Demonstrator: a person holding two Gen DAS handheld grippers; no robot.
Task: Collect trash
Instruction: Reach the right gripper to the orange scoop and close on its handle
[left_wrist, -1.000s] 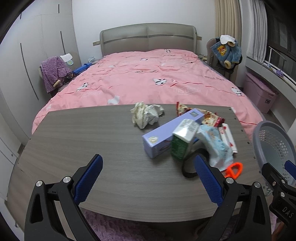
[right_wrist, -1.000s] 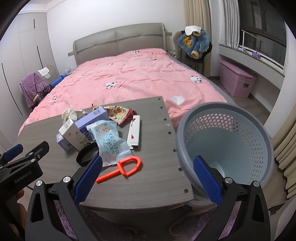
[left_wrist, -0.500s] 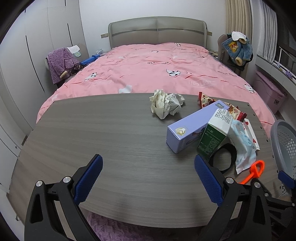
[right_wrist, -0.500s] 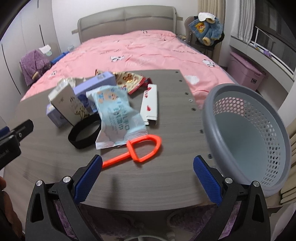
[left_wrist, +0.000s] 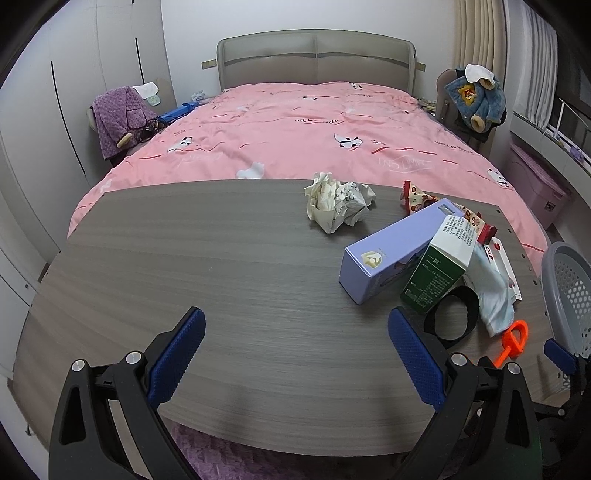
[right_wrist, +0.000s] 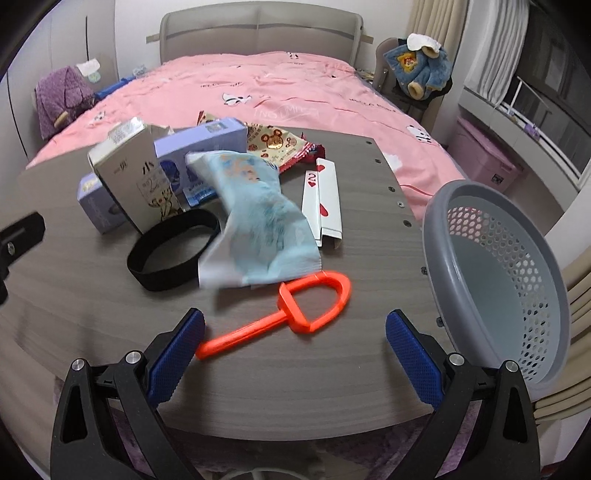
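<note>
Grey wood-grain covers the bench (left_wrist: 229, 280), and every piece of trash lies on its right half: a crumpled paper wad (left_wrist: 338, 206), a lilac box (left_wrist: 399, 251) with a green-and-white carton (right_wrist: 135, 181) leaning on it, a pale blue wrapper (right_wrist: 258, 225), a snack packet (right_wrist: 277, 146), a flattened card box (right_wrist: 325, 199), a black band (right_wrist: 171, 254) and an orange plastic loop (right_wrist: 295, 314). The grey basket (right_wrist: 495, 280) at the bench's right edge looks empty, so I judge collecting has not begun. Both the left gripper (left_wrist: 295, 358) and the right gripper (right_wrist: 295, 356) hang with jaws spread wide, holding nothing. The right one faces the orange loop; the next move likely calls for lowering and closing on it. Beyond stands a pink bed (left_wrist: 314, 136).
</note>
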